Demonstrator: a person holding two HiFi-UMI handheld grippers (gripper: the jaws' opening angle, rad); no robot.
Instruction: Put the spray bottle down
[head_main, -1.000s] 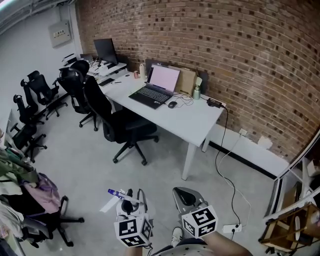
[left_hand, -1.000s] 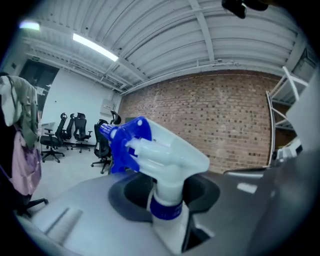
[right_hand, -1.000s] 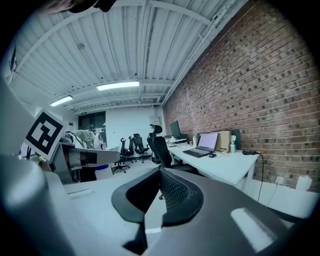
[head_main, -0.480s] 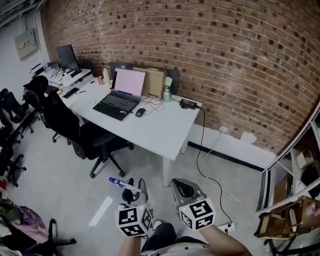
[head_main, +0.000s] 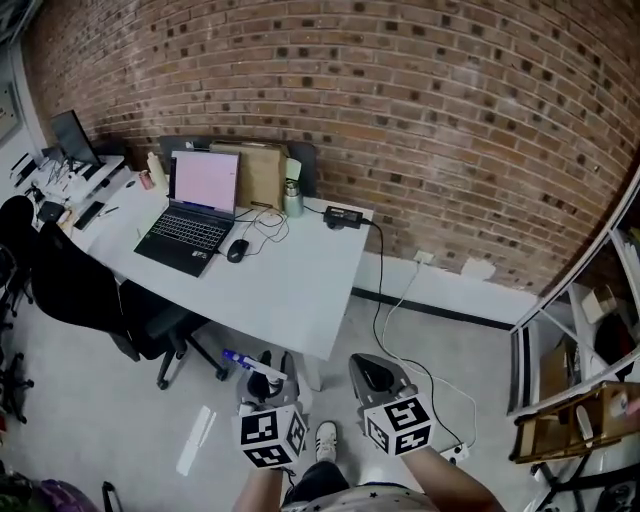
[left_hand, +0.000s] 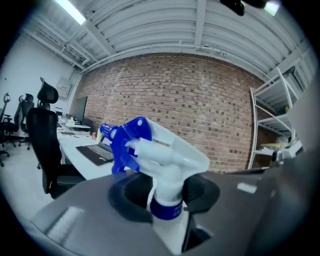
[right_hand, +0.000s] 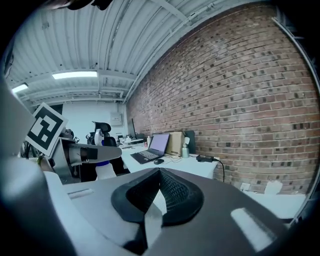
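Blue and white plastic is filling my left gripper (left_hand: 165, 200). It is the spray bottle (left_hand: 167, 160). The jaws are squeezing its neck, just under the blue trigger top, so I am holding it tight.

In the head view, I am standing in front of the white desk (head_main: 290, 295). My left gripper (head_main: 264, 380) is carrying the spray bottle (head_main: 252, 362) in the air, just short of the desk's near edge. The bottle is not touching the desk or anything else.

My right gripper (head_main: 372, 378) is hanging just past the desk's near corner. Its jaws are pressed together and nothing is sitting between them.

So the job is not done yet. The bottle is not resting on anything. I am guessing the desk is where it is going. The part of the desk top nearest me is looking bare. The laptop (head_main: 192, 212) is sitting farther back on the desk, toward its left end. What is left is bringing the bottle over the desk, setting it down standing up, and letting go.
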